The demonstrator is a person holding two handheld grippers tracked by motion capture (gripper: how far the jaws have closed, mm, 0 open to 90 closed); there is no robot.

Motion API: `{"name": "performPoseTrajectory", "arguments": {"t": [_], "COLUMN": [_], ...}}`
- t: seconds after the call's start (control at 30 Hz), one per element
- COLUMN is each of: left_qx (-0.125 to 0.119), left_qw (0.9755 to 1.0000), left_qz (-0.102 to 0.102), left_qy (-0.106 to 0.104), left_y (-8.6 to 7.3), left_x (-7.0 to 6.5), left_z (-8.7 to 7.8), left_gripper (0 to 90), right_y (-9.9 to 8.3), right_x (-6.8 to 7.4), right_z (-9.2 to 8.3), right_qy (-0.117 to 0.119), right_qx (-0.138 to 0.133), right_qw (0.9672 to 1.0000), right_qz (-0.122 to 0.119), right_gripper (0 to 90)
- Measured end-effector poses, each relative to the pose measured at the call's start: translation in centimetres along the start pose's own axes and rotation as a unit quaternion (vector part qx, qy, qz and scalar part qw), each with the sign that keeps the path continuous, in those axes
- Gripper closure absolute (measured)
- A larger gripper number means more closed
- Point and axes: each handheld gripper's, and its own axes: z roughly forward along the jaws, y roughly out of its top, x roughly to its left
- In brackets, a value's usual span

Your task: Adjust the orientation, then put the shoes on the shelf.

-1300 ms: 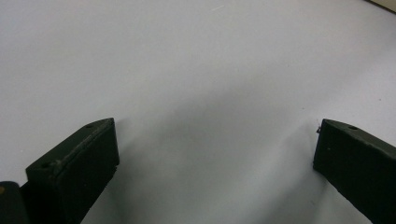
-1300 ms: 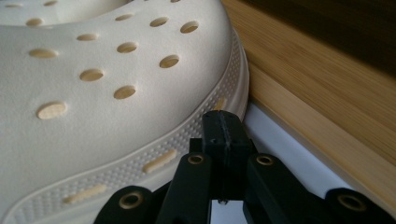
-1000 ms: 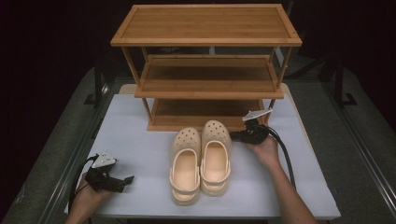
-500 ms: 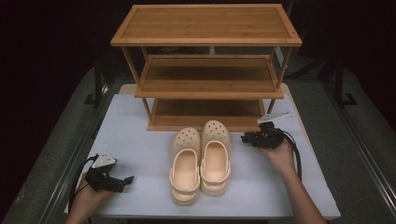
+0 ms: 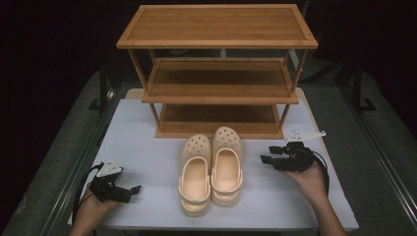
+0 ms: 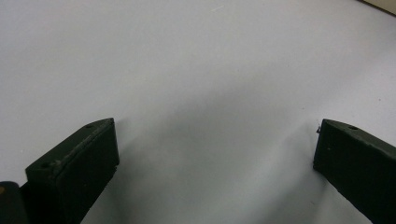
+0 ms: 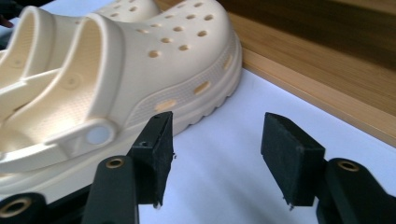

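From the high view we see the pair of cream clogs (image 5: 212, 169) side by side on the white table top (image 5: 147, 147), toes just short of the bottom shelf of the wooden shoe rack (image 5: 216, 83), heels toward the person. To the right of the clogs the right gripper (image 5: 265, 160) hangs over bare table, clear of the right clog, its jaws having just been opening with nothing between them. Well to the left of the clogs, near the table's front edge, the left gripper (image 5: 135, 189) sits low with open table between it and the left clog. In the left gripper view we get the left gripper (image 6: 215, 154) spread wide, plain white table inside the gap. In the right gripper view, the right gripper (image 7: 217, 149) stands parted over bare table, the right clog (image 7: 121, 79) just beyond its left jaw, and the rack's base edge (image 7: 327, 98) runs close behind the clog's toe.
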Motion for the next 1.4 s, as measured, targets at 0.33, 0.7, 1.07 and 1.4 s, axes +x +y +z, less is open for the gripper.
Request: {"name": "performPoseTrajectory", "arguments": {"t": [0.33, 0.7, 1.07, 1.4], "left_qx": [-0.002, -0.041, -0.081, -0.075], "left_qw": [1.0, 0.9985, 0.991, 0.9872], "left_qz": [-0.008, 0.008, 0.05, 0.077], "left_qy": [-0.001, -0.034, -0.094, -0.118], "left_y": [0.2, 3.8, 9.6, 13.1], "left_x": [0.0, -2.9, -6.0, -8.0], "left_z": [-0.1, -0.8, 0.0, 2.4], "left_gripper": [0.0, 0.0, 5.2, 6.9], "right_y": [0.6, 2.0, 3.2, 4.0], "right_x": [1.4, 3.5, 5.2, 5.5], "right_z": [-0.4, 0.2, 1.8, 4.2], "right_qy": [0.02, 0.037, 0.052, 0.047], "right_qx": [-0.017, -0.016, -0.011, 0.004], "right_qw": [0.9996, 0.9988, 0.9978, 0.9983], "right_qz": [-0.006, -0.026, -0.039, -0.035], "right_gripper": [34.0, 29.0, 26.7, 26.5]}}
